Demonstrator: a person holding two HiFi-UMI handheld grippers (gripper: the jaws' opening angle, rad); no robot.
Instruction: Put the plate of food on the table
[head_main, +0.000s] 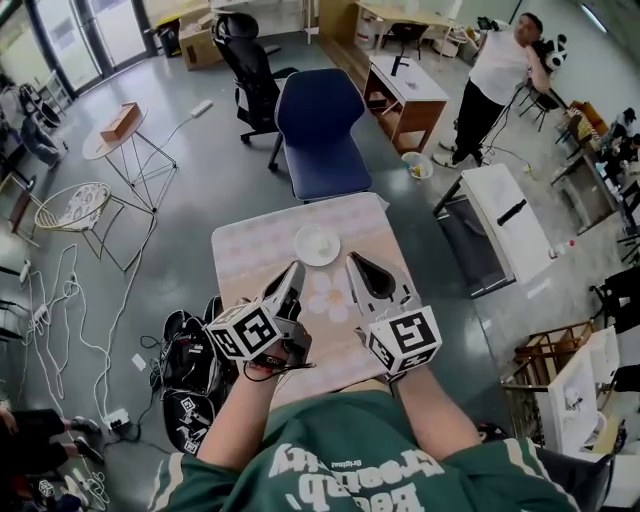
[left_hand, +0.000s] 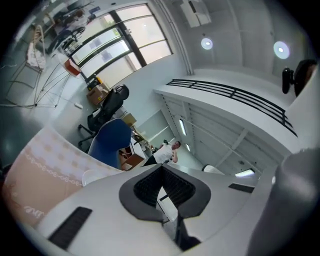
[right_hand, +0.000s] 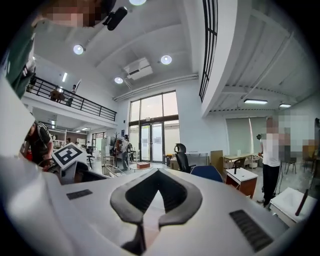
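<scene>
A white plate (head_main: 317, 244) lies on the far half of a small table (head_main: 250, 255) covered with a pale patterned cloth; I cannot make out any food on it. My left gripper (head_main: 295, 270) hovers over the table's near half, its tip just short of the plate, jaws shut on nothing. Beside it, my right gripper (head_main: 356, 263) is also shut and empty, its tip just right of the plate. In the left gripper view the shut jaws (left_hand: 161, 168) point past the plate (left_hand: 95, 176). The right gripper view shows its gripper (right_hand: 158, 172) tilted up at the room.
A blue chair (head_main: 320, 135) stands right behind the table, a black office chair (head_main: 245, 60) beyond it. Black bags (head_main: 190, 365) and cables lie on the floor to the left, near two round side tables (head_main: 125, 140). A white bench (head_main: 510, 215) and a standing person (head_main: 495, 80) are at right.
</scene>
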